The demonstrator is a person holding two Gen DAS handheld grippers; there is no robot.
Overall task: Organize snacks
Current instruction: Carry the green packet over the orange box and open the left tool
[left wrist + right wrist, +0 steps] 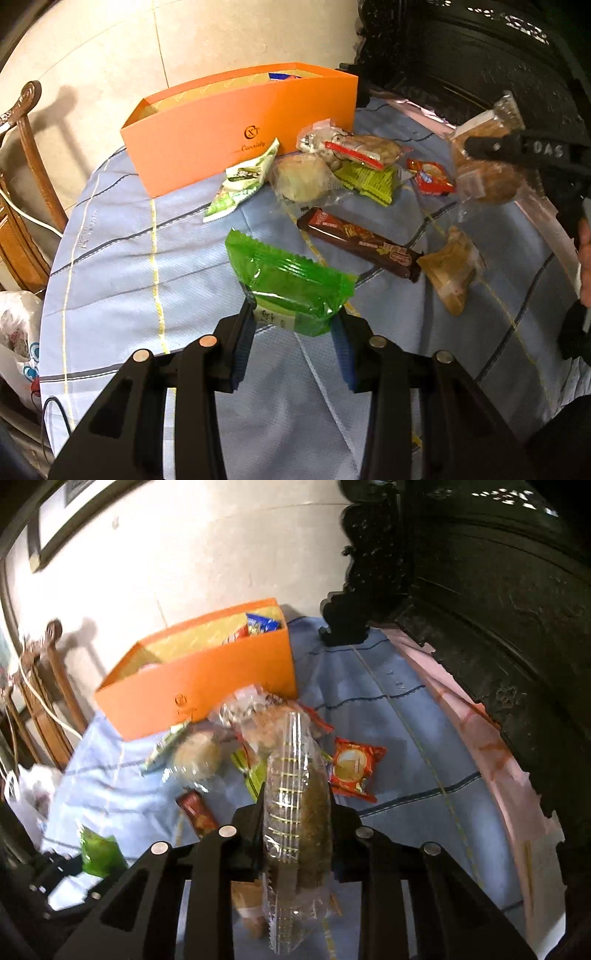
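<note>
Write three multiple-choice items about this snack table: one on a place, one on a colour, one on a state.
1. Where does the long brown chocolate bar lie?
A. on the light blue checked tablecloth
B. inside the box
C. on the floor

2. What colour is the open cardboard box?
A. white
B. orange
C. black

3. What does the left gripper do?
A. hangs empty
B. holds a red pouch
C. grips the translucent green snack packet

Answers: 1 A, it rests flat on the cloth; 2 B, its walls are orange; 3 C, the packet sits between its fingers.

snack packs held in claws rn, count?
2. Green packet in the left claw; clear-wrapped brown cake in the right claw. The rest lie on the table.
</note>
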